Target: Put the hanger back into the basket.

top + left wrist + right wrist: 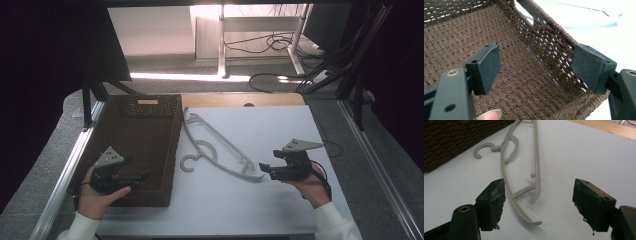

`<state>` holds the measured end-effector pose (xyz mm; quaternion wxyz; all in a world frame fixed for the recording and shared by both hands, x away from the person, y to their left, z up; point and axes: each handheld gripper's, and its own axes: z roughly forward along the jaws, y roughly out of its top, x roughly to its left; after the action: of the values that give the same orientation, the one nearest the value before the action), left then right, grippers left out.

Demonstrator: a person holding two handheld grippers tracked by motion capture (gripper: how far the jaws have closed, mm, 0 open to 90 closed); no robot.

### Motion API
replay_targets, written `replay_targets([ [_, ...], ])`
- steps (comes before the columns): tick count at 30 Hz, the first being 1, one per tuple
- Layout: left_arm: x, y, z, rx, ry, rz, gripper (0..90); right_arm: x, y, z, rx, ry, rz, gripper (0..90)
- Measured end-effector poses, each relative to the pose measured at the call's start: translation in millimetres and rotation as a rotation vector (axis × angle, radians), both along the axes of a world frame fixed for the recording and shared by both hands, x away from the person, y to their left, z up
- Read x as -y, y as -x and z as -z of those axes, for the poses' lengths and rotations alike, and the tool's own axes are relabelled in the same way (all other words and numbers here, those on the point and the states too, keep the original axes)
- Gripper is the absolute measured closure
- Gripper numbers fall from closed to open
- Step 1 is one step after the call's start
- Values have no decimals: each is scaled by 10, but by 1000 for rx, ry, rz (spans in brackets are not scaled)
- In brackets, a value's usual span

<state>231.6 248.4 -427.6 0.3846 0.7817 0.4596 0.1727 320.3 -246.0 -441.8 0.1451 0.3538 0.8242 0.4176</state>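
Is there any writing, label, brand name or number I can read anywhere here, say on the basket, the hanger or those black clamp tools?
None can be read.
Woven brown basket: a pale patch on its far wall, too small to tell whether it bears text.
Grey plastic hanger: plain, no print visible.
Left gripper and right gripper: black pads and brass fittings, no markings.
White table: no label.

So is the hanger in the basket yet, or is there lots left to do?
Not yet. The grey hanger lies flat on the white table, beside the brown woven basket, which looks empty. The right gripper is open with the hanger's end between its jaws but not pinched. The left gripper is open over the basket. Probably left: grab the hanger, lift it, and put it in the basket.
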Motion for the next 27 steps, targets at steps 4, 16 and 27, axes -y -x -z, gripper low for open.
replay_targets([
  [4,3,0,2,0,3,-1,228,7,4,-7,3,5,-2,267],
  [16,-45,54,18,2,9,-19,229,-49,-54,-23,2,52,8,272],
  [27,-73,121,31,-2,12,-29,230,-182,-84,-43,5,70,-34,294],
])
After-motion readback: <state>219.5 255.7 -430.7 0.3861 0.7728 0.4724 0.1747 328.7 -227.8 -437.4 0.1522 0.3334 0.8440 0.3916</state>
